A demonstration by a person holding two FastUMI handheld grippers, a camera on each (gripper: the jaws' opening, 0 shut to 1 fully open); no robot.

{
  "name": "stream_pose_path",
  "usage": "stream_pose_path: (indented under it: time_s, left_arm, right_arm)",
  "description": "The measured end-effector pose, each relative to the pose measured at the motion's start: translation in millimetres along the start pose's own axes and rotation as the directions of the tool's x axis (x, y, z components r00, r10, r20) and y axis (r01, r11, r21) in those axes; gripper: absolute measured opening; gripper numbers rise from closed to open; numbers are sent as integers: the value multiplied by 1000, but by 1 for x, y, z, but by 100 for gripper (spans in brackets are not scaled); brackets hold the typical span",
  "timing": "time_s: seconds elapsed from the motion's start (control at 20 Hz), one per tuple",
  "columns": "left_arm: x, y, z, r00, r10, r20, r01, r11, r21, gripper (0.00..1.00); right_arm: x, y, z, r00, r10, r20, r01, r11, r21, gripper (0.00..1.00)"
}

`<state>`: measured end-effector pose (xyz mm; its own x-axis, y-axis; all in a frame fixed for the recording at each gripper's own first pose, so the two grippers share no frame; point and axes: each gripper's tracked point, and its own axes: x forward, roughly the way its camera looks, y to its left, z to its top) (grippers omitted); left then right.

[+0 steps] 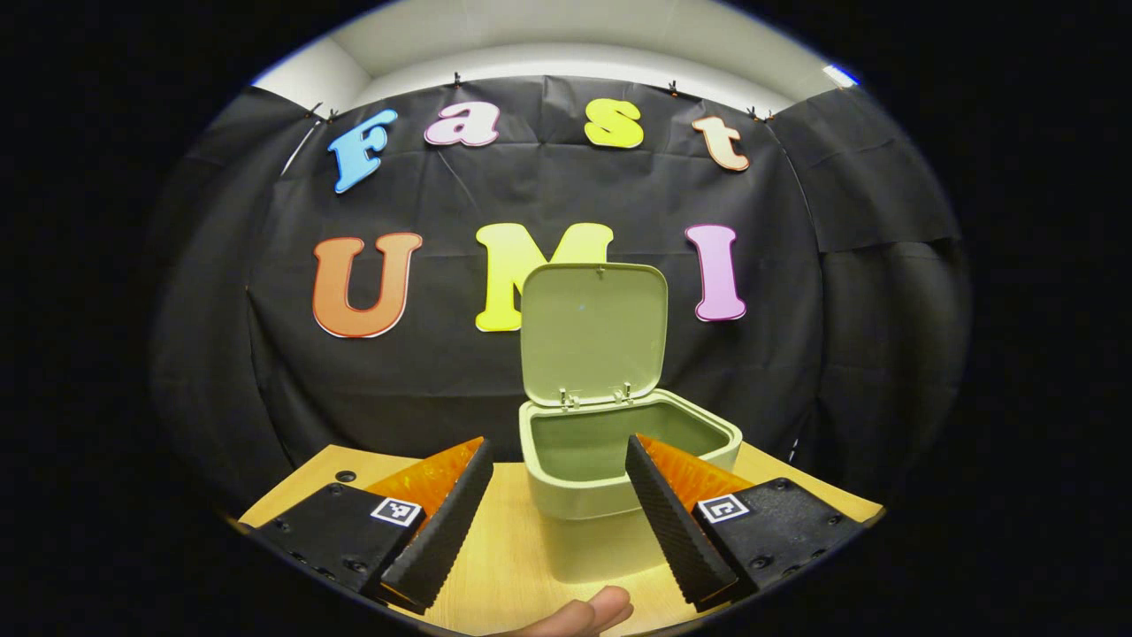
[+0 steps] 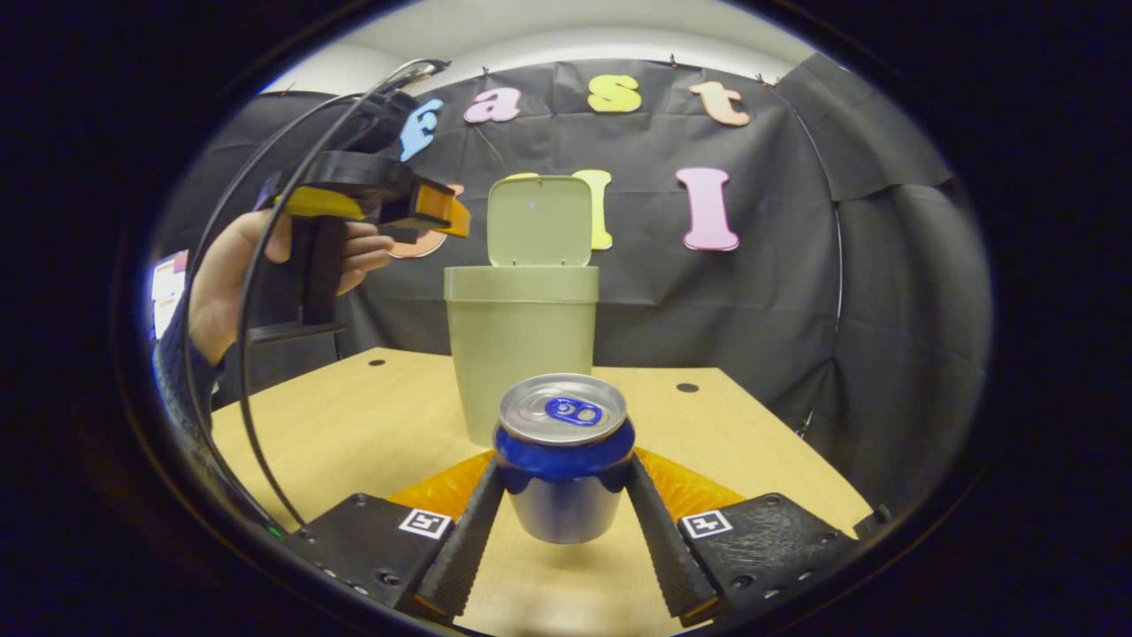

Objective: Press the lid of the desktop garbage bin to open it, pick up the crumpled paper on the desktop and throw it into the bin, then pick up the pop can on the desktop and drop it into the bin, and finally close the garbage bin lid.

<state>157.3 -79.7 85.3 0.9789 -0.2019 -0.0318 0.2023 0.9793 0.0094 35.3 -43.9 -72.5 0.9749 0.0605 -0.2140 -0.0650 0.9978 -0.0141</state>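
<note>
1. The inside of the garbage bin was only partly visible in the left gripper view; its floor lay out of sight, so its contents could not be told. The bin's lower body was cut across by the left gripper fingers.
2. In the right gripper view, the bin's mouth was hidden by its own rim, and the can's base could not clearly be seen against the table.
3. A fingertip showed at the bottom edge of the left gripper view, mostly cut off.
4. The table was pale wood with a few small dark holes; black cloth hung behind it, with a light ceiling above.
5. The bin was pale green, its lid standing upright, hinged at the back.
6. The pop can had a blue band, a silver top and a blue tab, and stood upright in front of the bin.
7. The right gripper held the can, both fingers pressed against its sides.
8. The left gripper's jaws were spread with nothing between them, up near the bin's rim; a hand held it left of the bin.
</note>
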Motion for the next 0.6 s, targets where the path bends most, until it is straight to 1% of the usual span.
stream_pose_path:
  time_s: [0.1,0.2,0.35,0.45,0.6]
  left_arm:
    - [-26,8,-13,1000,6,-23,-7,1000,-18,97]
    - [-55,18,-29,999,19,-32,-20,999,-32,97]
    - [-88,38,-52,996,62,-60,-65,997,-46,97]
    - [-106,50,-64,993,93,-73,-97,994,-42,98]
    - [-130,64,-69,993,111,-45,-113,992,-55,97]
  right_arm:
    - [0,3,11,1000,4,12,-4,1000,-13,79]
    - [0,11,21,999,37,7,-37,999,5,79]
    - [2,20,44,997,81,-11,-81,996,21,80]
    - [6,24,68,995,97,-8,-97,995,17,79]
    - [18,25,107,996,92,4,-92,995,-26,79]
